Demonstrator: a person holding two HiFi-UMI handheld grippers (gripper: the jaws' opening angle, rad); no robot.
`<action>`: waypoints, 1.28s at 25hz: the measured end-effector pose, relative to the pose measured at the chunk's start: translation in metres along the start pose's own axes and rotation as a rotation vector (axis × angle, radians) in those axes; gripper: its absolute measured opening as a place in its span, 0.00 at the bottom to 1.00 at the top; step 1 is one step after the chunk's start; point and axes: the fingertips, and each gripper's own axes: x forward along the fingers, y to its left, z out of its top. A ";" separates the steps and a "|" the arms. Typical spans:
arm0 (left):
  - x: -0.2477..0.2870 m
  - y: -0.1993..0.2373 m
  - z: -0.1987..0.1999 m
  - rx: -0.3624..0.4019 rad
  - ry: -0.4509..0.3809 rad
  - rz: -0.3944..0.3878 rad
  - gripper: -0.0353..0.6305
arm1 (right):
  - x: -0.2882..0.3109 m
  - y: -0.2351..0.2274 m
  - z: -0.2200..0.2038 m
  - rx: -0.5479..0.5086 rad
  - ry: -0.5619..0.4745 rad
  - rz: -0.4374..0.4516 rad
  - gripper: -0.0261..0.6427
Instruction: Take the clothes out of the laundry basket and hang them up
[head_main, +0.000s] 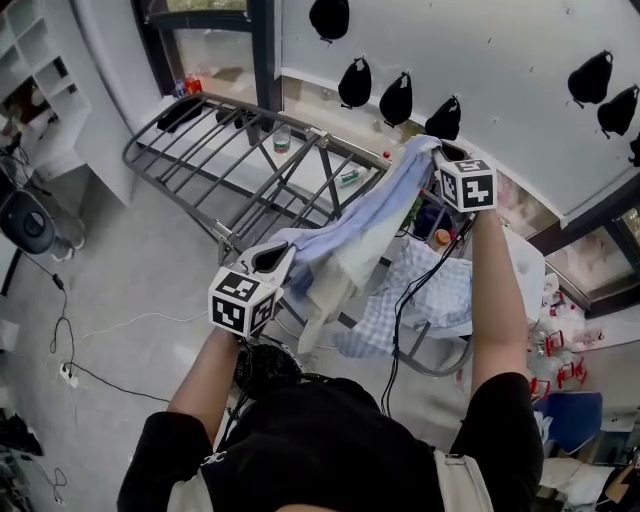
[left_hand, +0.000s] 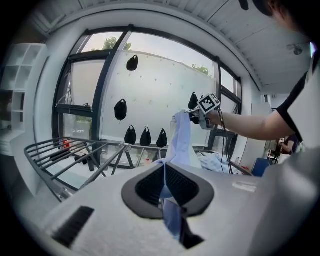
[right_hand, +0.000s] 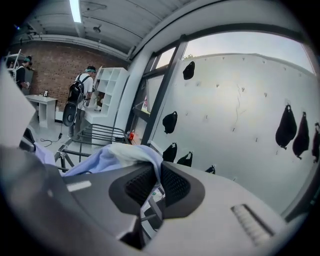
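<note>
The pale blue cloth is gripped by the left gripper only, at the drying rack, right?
No: the right gripper clamps the pale blue cloth too, as the right gripper view shows. Both hold it at the drying rack.

Left tool (left_hand: 165, 184): jaws clamped on light-blue garment (left_hand: 180, 142) | garment: stretched up to right tool (left_hand: 193, 113) | drying rack (left_hand: 75, 152): behind, left, bars bare

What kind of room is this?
Probably a workshop or test room set up for laundry, not a home: a grey metal folding drying rack stands on a bare grey floor with loose black cables, near white cubby shelves.
</note>
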 end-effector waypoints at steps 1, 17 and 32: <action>0.006 0.001 -0.006 -0.010 0.019 0.003 0.08 | 0.011 0.000 -0.014 0.000 0.025 0.008 0.11; 0.062 0.023 -0.068 -0.068 0.221 0.091 0.10 | 0.085 0.020 -0.169 -0.162 0.336 0.120 0.21; 0.030 0.019 -0.023 -0.050 -0.032 0.081 0.27 | 0.025 0.047 -0.120 0.040 0.101 0.130 0.11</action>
